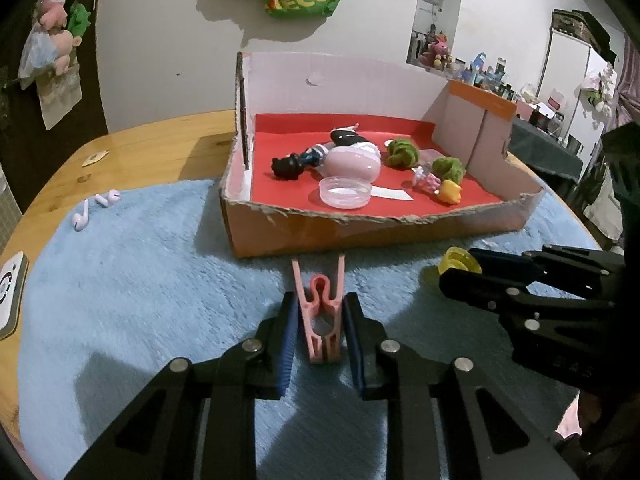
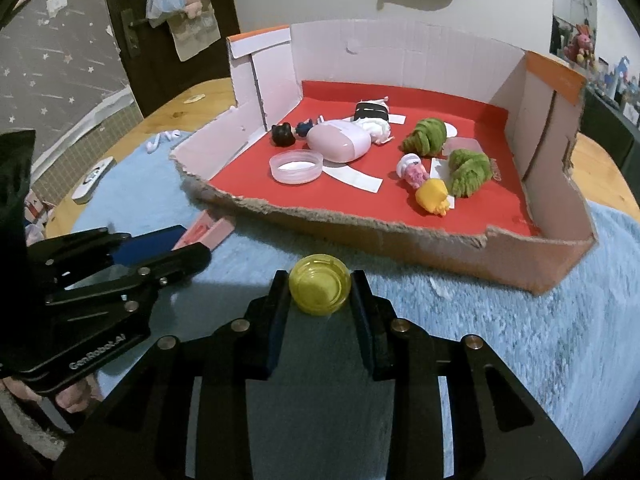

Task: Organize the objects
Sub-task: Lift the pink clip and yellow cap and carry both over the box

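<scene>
Two grips: the left hand-held gripper (image 1: 320, 328) clamps a pink clothespin (image 1: 322, 316), the right hand-held gripper (image 2: 320, 292) a yellow cap (image 2: 320, 289), both on the blue mat (image 1: 140, 280) (fluffy) before the cardboard box (image 2: 400, 236) on the desk (image 1: 160, 140).

We look from both wrists, low and close over the blue mat (image 1: 120, 280), facing the cardboard box (image 1: 360, 232) at the table's (image 1: 132, 140) far edge; both views share that box, each catching the other gripper.
</scene>
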`<state>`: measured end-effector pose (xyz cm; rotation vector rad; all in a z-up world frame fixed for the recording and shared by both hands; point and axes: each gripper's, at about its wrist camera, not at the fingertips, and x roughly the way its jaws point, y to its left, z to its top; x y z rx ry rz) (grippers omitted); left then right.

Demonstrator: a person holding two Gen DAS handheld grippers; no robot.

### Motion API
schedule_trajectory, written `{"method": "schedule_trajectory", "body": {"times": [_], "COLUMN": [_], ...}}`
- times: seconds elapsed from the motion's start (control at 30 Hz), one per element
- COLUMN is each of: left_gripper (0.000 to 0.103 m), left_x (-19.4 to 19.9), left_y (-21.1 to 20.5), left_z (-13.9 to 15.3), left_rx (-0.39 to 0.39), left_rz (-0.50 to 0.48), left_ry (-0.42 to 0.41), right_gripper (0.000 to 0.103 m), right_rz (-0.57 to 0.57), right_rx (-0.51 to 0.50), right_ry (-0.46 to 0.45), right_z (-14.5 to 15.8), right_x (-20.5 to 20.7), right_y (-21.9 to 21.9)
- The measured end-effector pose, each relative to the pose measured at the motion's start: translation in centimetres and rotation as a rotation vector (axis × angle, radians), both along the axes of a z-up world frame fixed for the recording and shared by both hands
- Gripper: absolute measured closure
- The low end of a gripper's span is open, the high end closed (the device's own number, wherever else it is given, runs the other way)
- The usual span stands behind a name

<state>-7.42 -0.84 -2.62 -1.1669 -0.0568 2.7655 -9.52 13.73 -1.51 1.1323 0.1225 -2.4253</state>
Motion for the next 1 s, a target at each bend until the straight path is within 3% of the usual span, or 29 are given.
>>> {"method": "schedule_trajectory", "body": {"times": [0.53,1.0], "left_gripper": [0.079,0.079], "left_x": [1.9,2.0], "left_y": [1.6,2.0], "left_z": [1.5,2.7], "left_rx": [0.009,0.032], "left_rz": [-0.029,-0.036], "left_ry": [0.026,0.044], "right_gripper": [0.074,0.074], "right_rz": [0.002,-0.003], "right_rx": [-0.068,-0.103], "right_ry": [0.024,0.015], "right_z": [2.1,2.4], "right_x": [3.6,4.2], "right_y": [1.6,2.4]}}
